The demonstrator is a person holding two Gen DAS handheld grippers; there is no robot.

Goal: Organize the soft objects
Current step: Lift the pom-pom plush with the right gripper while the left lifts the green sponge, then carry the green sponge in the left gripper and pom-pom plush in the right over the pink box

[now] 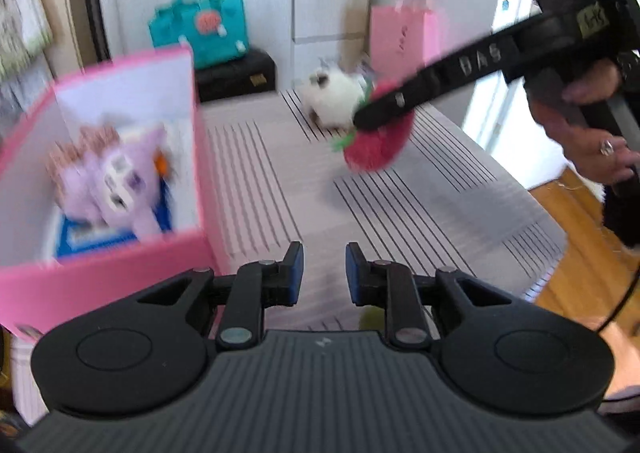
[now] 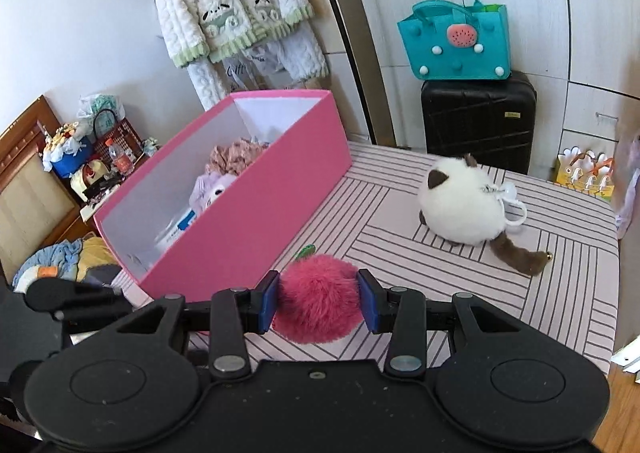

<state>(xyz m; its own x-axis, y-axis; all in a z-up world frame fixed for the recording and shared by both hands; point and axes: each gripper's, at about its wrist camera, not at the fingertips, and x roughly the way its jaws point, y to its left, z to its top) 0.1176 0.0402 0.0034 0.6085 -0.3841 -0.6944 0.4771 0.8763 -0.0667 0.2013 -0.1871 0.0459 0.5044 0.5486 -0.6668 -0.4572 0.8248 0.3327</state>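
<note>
1. Gripping the red pompom (image 2: pixel 318 299) between both pads, the right tool (image 2: pixel 319 301) is carrying it just beside the pink box (image 2: pixel 256 221), above the striped counter (image 2: pixel 460 293).
2. Left tool (image 1: pixel 323 269) is hanging nearly clenched on nothing.
3. Next comes lifting over the rim, beside the purple plush (image 2: pixel 214 189); the white cat plush (image 2: pixel 460 205) is waiting.

Both grippers, left gripper (image 1: pixel 324 269) and right gripper (image 2: pixel 318 301), are black with ribbed bodies, silver screws and blue-padded jaws. At right, a hand (image 1: pixel 592 141) wears a ring (image 1: pixel 607 147).
</note>
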